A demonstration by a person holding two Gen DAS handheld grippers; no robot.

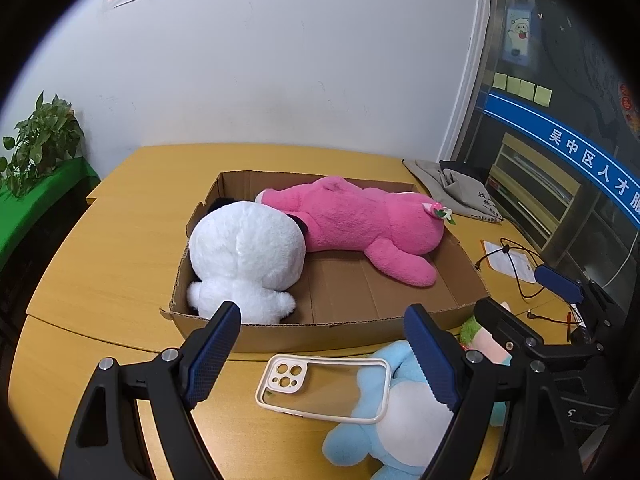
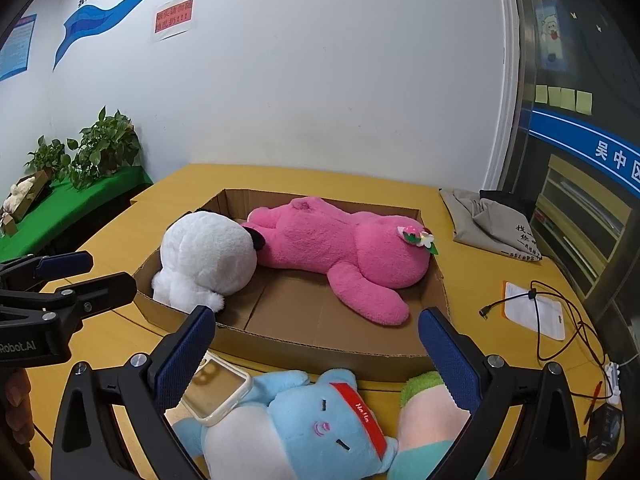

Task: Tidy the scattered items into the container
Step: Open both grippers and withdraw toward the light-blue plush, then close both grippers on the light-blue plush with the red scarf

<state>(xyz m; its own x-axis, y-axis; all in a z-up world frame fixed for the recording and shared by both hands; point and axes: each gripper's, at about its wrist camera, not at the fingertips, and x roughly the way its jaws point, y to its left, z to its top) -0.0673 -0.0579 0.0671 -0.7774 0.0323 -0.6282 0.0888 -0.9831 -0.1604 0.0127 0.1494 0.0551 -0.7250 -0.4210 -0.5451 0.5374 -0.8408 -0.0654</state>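
A shallow cardboard box [image 1: 300, 338] [image 2: 360, 352] sits on the yellow table with a white plush [image 1: 244, 256] [image 2: 204, 260] and a pink plush [image 1: 360, 224] [image 2: 332, 248] lying inside. In front of the box lie a white-rimmed clear phone case [image 1: 324, 386] [image 2: 218, 392], a light blue plush [image 1: 400, 420] [image 2: 320, 412] and a green-and-pink plush [image 2: 428, 404]. My left gripper [image 1: 324, 352] [image 2: 80, 274] is open above the phone case. My right gripper [image 2: 318, 354] [image 1: 528, 304] is open over the blue plush. Neither holds anything.
A grey cloth bag [image 1: 452, 188] [image 2: 492, 220] lies at the table's far right. A black cable [image 2: 560, 320], a white packet [image 2: 534, 312] and a red pen [image 2: 592, 400] lie to the right. Potted plants [image 2: 104, 144] stand on a green-covered shelf at left.
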